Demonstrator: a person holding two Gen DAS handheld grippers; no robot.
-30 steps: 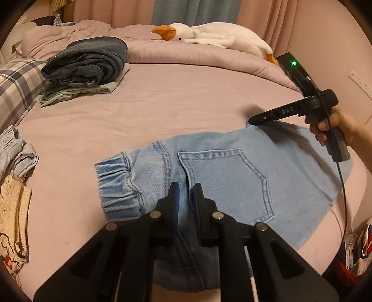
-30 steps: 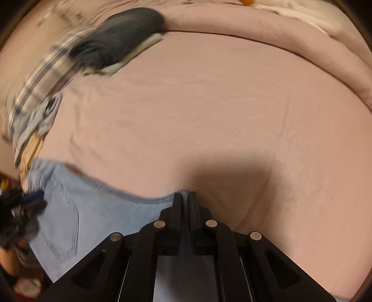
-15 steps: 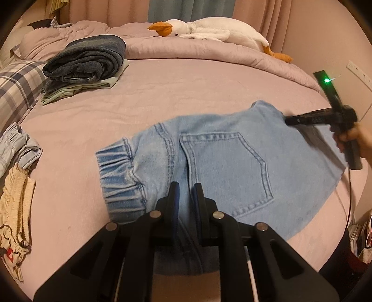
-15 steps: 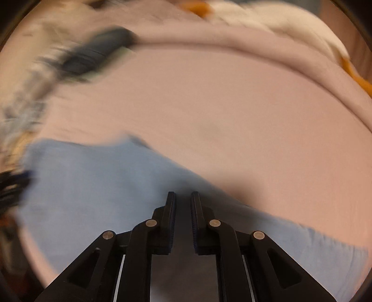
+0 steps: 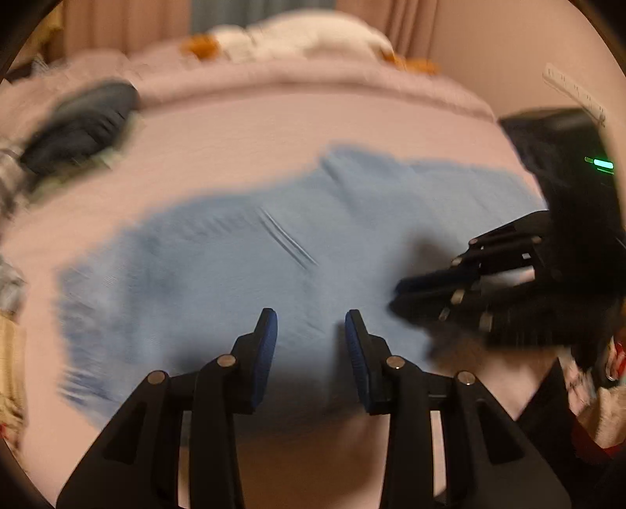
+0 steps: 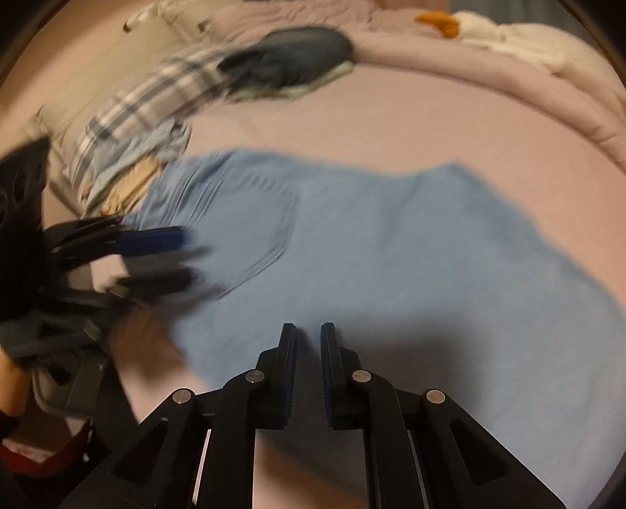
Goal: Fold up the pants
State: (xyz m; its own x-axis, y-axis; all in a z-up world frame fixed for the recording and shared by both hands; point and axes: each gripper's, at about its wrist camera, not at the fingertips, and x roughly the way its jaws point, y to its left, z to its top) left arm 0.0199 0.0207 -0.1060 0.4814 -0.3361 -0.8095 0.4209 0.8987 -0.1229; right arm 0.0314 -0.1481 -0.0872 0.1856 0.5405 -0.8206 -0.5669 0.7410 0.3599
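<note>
Pink bed (image 5: 274, 129) is filling both views, w/ curtains blurring across the top of the left wrist view. Light blue pants (image 5: 242, 274) are lying flat mid-frame on the bed; motion blur is smearing seams, so the pocket stitching is only faintly reading in the right wrist view, left of centre (image 6: 274, 235). Left tongs (image 5: 311, 325) are opening, blue pads spread w/ nothing pinched, hovering over the pants' near edge at bottom centre. Right tongs (image 6: 308, 336) are standing nearly pressed together w/ a thin gap, nothing visibly between them; whether tips are touching the denim is hard to tell. Each pair of tongs is showing in the other's view: right one at right edge (image 5: 399, 297), left one at left edge (image 6: 184, 254), both streaked. Dark folded clothes (image 5: 82, 133) are sitting at upper left, detail lost to blur. White plush toy (image 5: 305, 35) is lying along the top, cut off by the frame rim. Plaid pillow (image 6: 156, 98) is showing upper left, smeared.
</note>
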